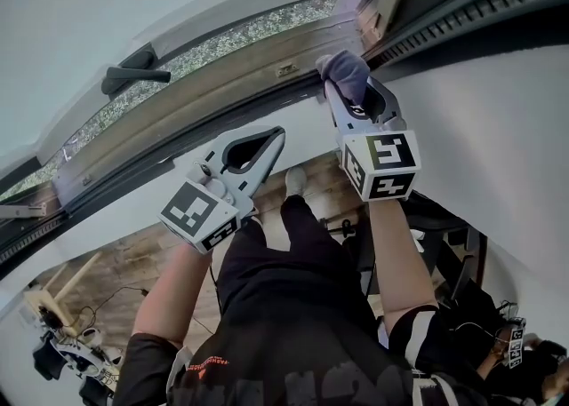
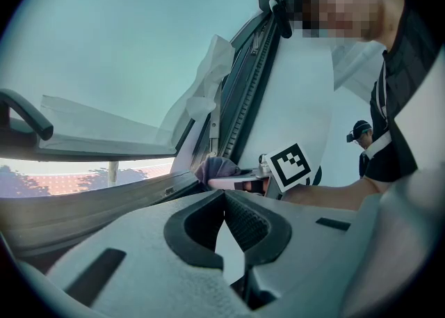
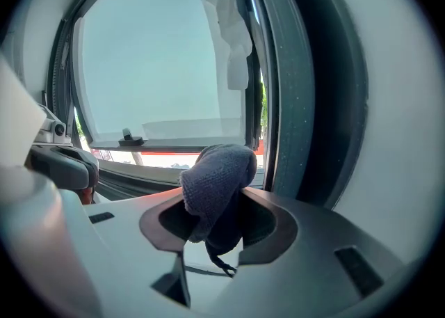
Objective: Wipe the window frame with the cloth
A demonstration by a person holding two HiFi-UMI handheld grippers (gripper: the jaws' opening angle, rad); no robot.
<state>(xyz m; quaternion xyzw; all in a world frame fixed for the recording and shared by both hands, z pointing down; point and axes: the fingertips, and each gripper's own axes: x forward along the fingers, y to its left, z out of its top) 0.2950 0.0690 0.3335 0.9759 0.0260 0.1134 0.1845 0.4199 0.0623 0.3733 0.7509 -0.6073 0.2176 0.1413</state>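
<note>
Cloth (image 1: 345, 71) is gripped in the right gripper (image 1: 354, 100), whose jaws are clenched on a bunched fold. It is pressed against the lower rail of the window frame (image 1: 222, 75), close to its right-hand corner. The left gripper (image 1: 277, 134) is held just below the rail, its jaws brought together at the tips with nothing between them. Wiping is judged to be under way; the long run of rail toward the window handle (image 1: 133, 75) probably remains to be done, though wiped and unwiped parts cannot be told apart. Contact with the rail is shown only in the head view. The clamp on the cloth is shown best in the right gripper view, and the empty left jaws in the left gripper view.
</note>
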